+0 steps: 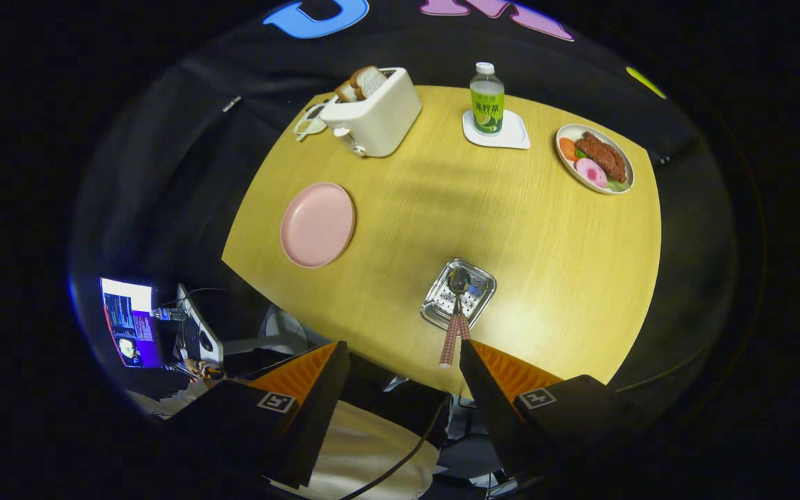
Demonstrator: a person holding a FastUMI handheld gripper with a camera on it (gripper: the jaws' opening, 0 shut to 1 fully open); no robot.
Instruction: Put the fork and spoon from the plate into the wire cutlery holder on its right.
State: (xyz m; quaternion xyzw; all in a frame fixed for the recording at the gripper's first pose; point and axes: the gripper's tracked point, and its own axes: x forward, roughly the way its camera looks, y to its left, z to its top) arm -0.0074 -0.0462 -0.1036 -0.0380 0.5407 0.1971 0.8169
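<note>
A: Where do the fork and spoon sit?

B: Both stand in the wire holder, handles leaning toward you, just ahead of your gripper.

A: And the gripper?

B: You hold it wide open, gripping nothing.

A: The plate?

B: The pink plate lies bare, left of the holder on the wooden table.

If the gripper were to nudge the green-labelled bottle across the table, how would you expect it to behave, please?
The bottle stands tall and narrow on a white coaster, so a high push would probably tip it. It looks like plastic, likely light. The open gripper is far from it.
</note>
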